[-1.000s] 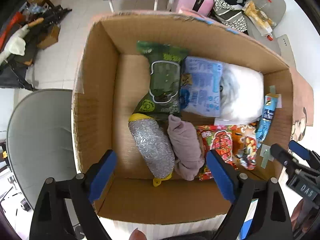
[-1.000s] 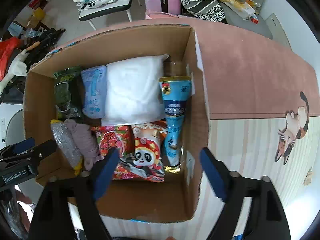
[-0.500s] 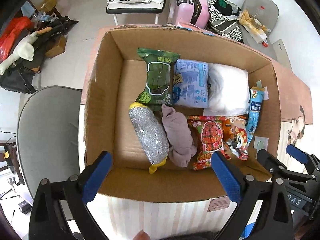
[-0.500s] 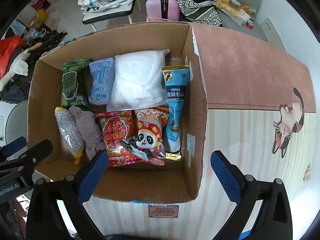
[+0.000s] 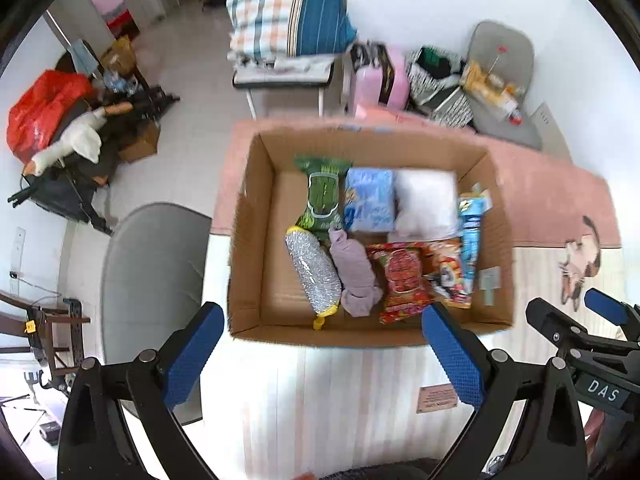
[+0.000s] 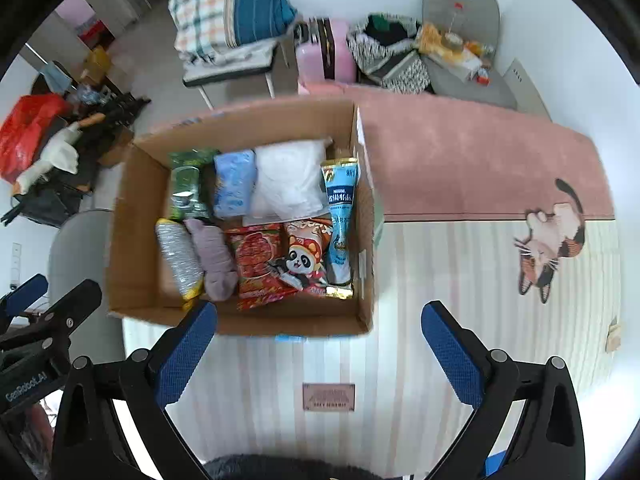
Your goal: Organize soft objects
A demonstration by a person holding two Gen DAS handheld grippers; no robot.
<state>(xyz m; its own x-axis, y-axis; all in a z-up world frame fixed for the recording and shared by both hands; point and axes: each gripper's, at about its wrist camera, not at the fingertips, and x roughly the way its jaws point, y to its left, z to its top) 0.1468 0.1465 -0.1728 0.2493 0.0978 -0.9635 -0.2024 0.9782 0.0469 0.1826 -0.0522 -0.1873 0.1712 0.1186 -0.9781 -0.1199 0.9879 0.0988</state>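
Note:
An open cardboard box sits on a striped table mat. Inside lie a green wipes pack, a blue pack, a white pillow-like bag, a silver scrubber, a mauve cloth, red snack bags and a tall blue packet. My left gripper hangs open above the box's near wall, nothing between its fingers. My right gripper is open too, over the mat by the box's near right corner.
A pink mat with a cat figure covers the table right of the box. A grey chair stands to the left. Beyond are a stool with folded bedding, a pink suitcase and floor clutter.
Both grippers have risen and drawn back from the box, so it looks smaller and farther. Their jaws spread a little wider early on. The box contents have not moved.

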